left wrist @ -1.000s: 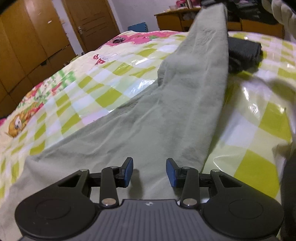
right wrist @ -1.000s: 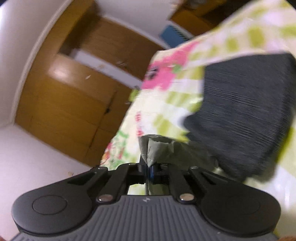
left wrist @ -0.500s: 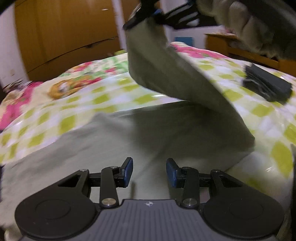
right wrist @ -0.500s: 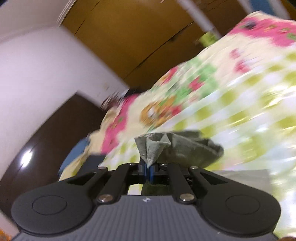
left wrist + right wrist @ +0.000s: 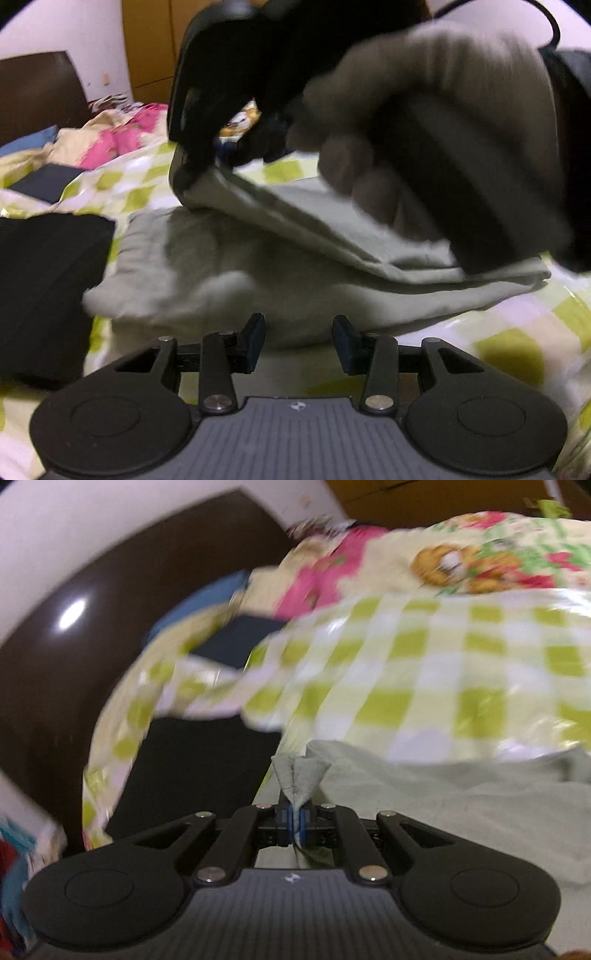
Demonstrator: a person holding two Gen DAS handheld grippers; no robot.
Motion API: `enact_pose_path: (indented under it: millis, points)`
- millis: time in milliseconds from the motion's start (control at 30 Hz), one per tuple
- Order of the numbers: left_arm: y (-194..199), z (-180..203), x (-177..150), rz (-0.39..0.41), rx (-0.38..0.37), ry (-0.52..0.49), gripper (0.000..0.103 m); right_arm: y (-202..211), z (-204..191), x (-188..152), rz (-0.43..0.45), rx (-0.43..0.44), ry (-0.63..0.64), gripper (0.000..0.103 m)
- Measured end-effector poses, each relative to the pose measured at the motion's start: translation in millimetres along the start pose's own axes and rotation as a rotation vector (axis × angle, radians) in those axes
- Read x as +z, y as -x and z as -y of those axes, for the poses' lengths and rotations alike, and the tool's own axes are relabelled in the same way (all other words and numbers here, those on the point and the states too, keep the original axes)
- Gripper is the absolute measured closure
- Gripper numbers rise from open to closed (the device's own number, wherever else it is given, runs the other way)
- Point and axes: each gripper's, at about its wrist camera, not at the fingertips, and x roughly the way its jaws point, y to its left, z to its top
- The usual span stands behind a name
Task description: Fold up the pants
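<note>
Right gripper – clamped on the grey-green pants hem – has carried it across; first fold nearly laid. Left gripper open, empty.

Black gripper frames, blue-padded fingertips, silver screws at five and seven o'clock, ribbed grey housing; grey-gloved hand.

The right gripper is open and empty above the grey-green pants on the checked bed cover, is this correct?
Not quite. The right gripper is shut on a bunched edge of the grey-green pants, as the right wrist view shows. The pants do lie on the checked bed cover.
</note>
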Motion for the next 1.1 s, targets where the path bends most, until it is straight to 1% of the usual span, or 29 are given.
enact_pose_path:
  millis: [67, 167, 200, 267, 400, 500, 567, 667, 700, 767, 833, 900, 1000, 1100]
  points:
    - [1, -7, -5, -0.003, 0.004, 0.019, 0.048, -13, -17, -9, -0.02, -0.036, 0.082, 0.098]
    - [5, -17, -13, -0.004, 0.009, 0.039, 0.048, -28, -32, -20, -0.055, -0.064, 0.181, 0.098]
    - [7, -19, -15, -0.003, 0.009, 0.045, 0.048, -34, -38, -25, -0.064, -0.077, 0.207, 0.098]
    - [10, -22, -17, -0.001, 0.009, 0.056, 0.048, -38, -42, -26, -0.072, -0.081, 0.219, 0.098]
    - [13, -21, -18, 0.005, 0.012, 0.076, 0.048, -39, -61, -30, -0.045, -0.091, 0.312, 0.098]
    - [15, -22, -20, 0.004, 0.018, 0.085, 0.048, -30, -77, -38, -0.01, -0.09, 0.419, 0.098]
    - [16, -22, -22, 0.003, 0.018, 0.091, 0.048, -37, -83, -41, -0.03, -0.083, 0.457, 0.097]
    - [16, -23, -20, -0.001, 0.026, 0.083, 0.048, -54, -84, -47, -0.12, -0.025, 0.466, 0.093]
    - [18, -23, -20, -0.003, 0.032, 0.078, 0.048, -59, -84, -49, -0.149, -0.027, 0.465, 0.091]
    - [21, -22, -21, -0.009, 0.043, 0.075, 0.048, -61, -81, -50, -0.167, -0.021, 0.431, 0.088]
    - [24, -20, -21, -0.016, 0.05, 0.072, 0.048, -51, -77, -48, -0.142, 0.01, 0.399, 0.083]
    - [26, -19, -20, -0.02, 0.054, 0.062, 0.048, -34, -75, -44, -0.115, 0.049, 0.377, 0.064]
    - [27, -13, -17, -0.017, 0.057, 0.033, 0.048, -9, -73, -41, -0.071, 0.099, 0.348, 0.061]
    - [35, -5, -10, 0.002, 0.063, 0.003, 0.048, 15, -59, -38, -0.031, 0.118, 0.261, 0.06]
